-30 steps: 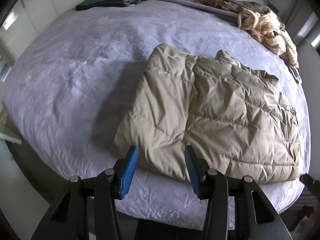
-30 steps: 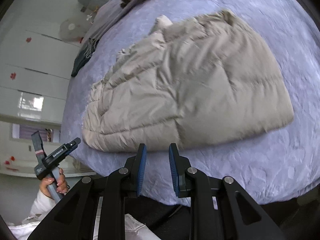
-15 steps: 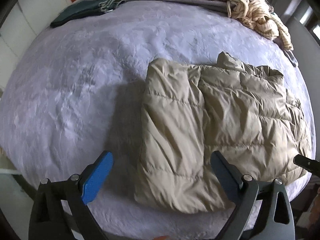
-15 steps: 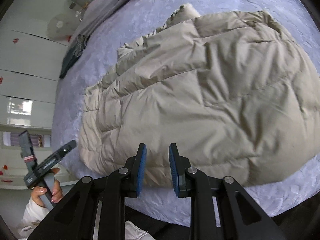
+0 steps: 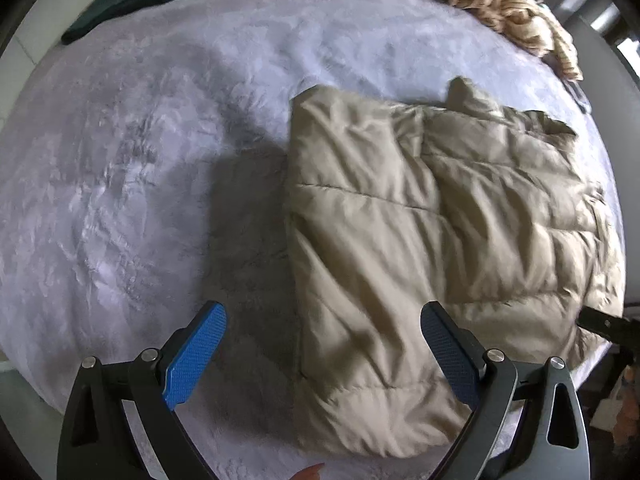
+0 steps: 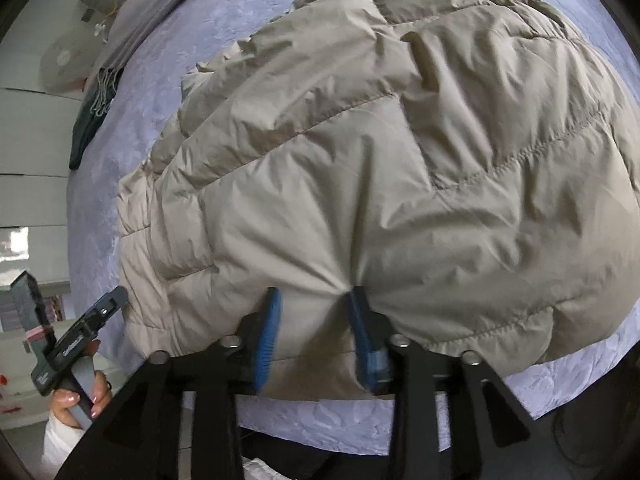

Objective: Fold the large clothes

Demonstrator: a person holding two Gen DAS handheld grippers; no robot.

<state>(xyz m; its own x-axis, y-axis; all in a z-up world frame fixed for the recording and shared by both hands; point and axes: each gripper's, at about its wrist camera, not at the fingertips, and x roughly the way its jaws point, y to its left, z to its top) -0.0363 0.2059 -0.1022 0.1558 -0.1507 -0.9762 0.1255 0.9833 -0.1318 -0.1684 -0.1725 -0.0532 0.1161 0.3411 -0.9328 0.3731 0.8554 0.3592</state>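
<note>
A beige quilted puffer jacket (image 5: 420, 248) lies folded on the lilac bedspread (image 5: 140, 180). My left gripper (image 5: 322, 356) is wide open just above the jacket's near left corner, its fingers straddling that edge. In the right wrist view the jacket (image 6: 380, 152) fills the frame. My right gripper (image 6: 314, 332) is part open with its blue pads pushed into the jacket's near edge; a fold of fabric sits between them. The left gripper also shows in the right wrist view (image 6: 80, 336), held in a hand.
A dark green garment (image 5: 132, 0) lies at the far left of the bed and a striped tan pile (image 5: 516, 12) at the far right. White cupboards (image 6: 28, 152) stand beside the bed. The bed's near edge (image 6: 540, 384) runs just under my right gripper.
Both grippers moved in toward the jacket. My left gripper opened wide over the near corner. My right gripper opened from nearly shut and pushed into the near edge.
</note>
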